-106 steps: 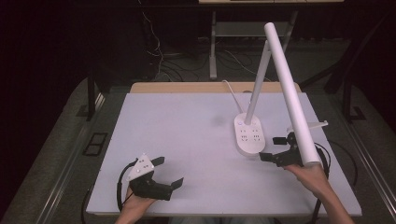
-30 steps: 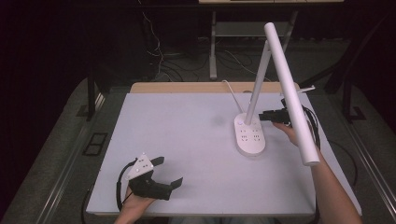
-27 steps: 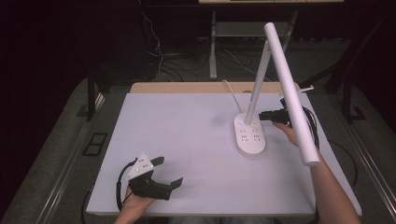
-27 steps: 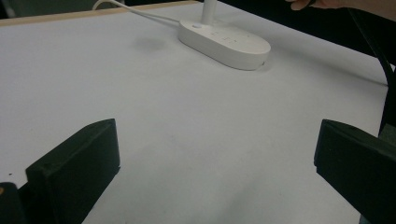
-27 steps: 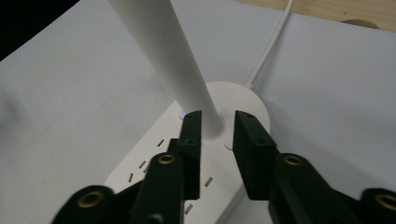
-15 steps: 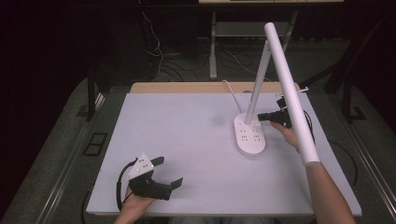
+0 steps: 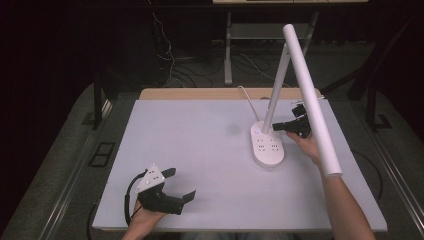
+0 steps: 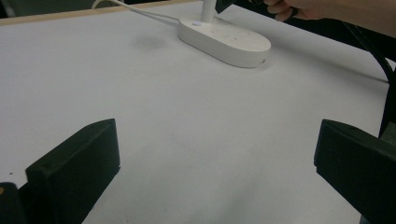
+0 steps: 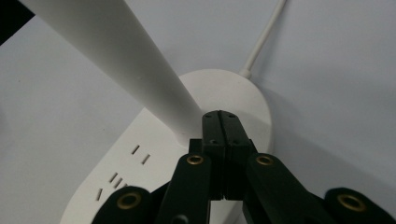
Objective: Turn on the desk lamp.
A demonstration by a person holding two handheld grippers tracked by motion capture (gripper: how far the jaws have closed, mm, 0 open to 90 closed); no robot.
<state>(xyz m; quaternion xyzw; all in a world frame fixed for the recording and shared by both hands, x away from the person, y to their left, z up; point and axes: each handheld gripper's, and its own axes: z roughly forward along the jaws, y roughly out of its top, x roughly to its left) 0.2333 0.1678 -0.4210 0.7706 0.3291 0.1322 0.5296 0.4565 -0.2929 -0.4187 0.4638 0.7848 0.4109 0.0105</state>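
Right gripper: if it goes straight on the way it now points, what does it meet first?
Most likely the lamp base, close to the foot of the white lamp stem. The right gripper, its jaws shut with nothing between them, aims there. How much gap is left is hard to judge.

A white table with a bare wooden strip along its far edge carries a white lamp base (oval, with sockets on top) at the right. The base's white cable runs off the far edge.
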